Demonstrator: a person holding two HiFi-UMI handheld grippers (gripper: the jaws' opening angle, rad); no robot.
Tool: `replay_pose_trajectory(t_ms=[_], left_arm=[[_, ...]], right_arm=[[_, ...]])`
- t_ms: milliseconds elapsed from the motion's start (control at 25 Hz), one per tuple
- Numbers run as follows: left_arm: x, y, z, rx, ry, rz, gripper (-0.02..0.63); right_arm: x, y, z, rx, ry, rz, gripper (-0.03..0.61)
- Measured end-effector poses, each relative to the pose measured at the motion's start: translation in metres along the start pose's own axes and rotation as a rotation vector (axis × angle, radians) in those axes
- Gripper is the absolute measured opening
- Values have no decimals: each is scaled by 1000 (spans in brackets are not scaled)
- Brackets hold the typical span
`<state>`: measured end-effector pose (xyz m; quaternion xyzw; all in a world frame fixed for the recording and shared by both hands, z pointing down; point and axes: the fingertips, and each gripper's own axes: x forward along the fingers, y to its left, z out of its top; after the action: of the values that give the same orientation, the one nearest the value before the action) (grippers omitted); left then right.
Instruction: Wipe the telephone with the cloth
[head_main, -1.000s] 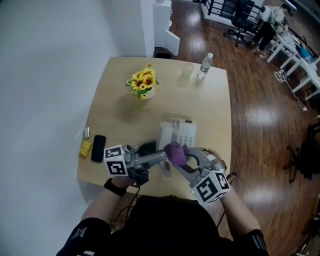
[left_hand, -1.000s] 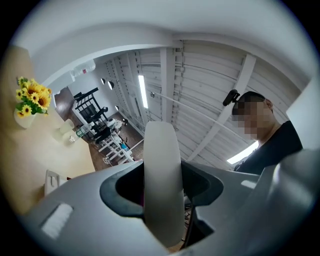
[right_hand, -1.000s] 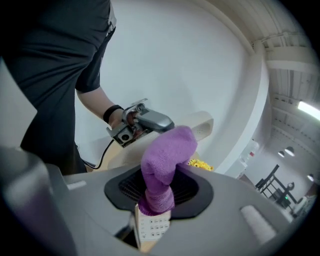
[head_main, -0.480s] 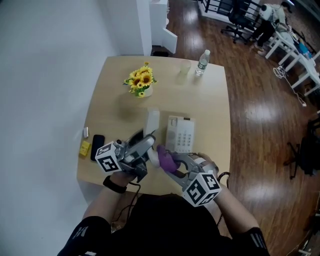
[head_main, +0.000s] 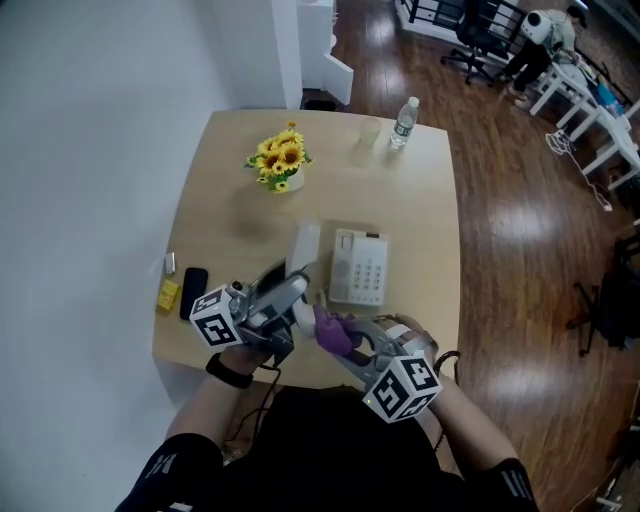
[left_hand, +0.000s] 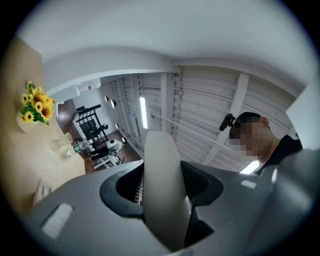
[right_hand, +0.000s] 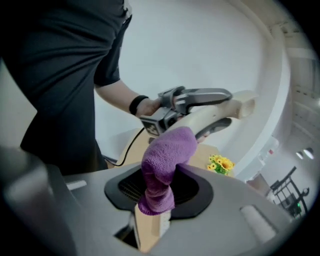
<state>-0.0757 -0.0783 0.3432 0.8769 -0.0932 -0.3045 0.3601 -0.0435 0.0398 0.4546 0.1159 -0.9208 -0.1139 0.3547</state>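
Observation:
The white telephone base (head_main: 358, 267) with its keypad lies on the wooden table (head_main: 420, 220). Its white handset (head_main: 303, 248) is lifted off to the left of the base, and my left gripper (head_main: 296, 292) is shut on it; in the left gripper view the handset (left_hand: 162, 185) fills the space between the jaws. My right gripper (head_main: 334, 336) is shut on a purple cloth (head_main: 332, 330), just right of the handset's lower end. In the right gripper view the cloth (right_hand: 165, 160) bulges out of the jaws, close below the handset (right_hand: 220, 114).
A vase of sunflowers (head_main: 278, 160) stands at the back left of the table. A water bottle (head_main: 404, 121) and a clear cup (head_main: 365, 135) stand at the back edge. A black phone (head_main: 193, 293) and a yellow block (head_main: 168, 295) lie near the left edge.
The handset has been carried left, away from the base. My right gripper with the cloth has moved left and back toward the person's body.

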Motion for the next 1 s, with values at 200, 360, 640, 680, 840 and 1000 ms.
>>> replay_pose_trajectory(t_ms=[200,360,640,680,840,1000], left_arm=[[0,-2,-3,-14,7,-23,213],[2,-3,-3,-7,11,-22,213],[-7,5,-5,-11,9,6,213],[-9,6,-4,-14,4,9,213],[-11,8,0,-23,-19,17,213],[-22,11,4,-28,-21,42,213]], right_arm=[[-7,-53,8,93,-37,-114,130],[3,-41,25,2,-26,-74,130],[14,4,10,-82,9,14,130],[15,11,8,-83,9,34,129],[17,20,-9,-18,-13,89,130],[26,-15,-53,142,15,34,132]])
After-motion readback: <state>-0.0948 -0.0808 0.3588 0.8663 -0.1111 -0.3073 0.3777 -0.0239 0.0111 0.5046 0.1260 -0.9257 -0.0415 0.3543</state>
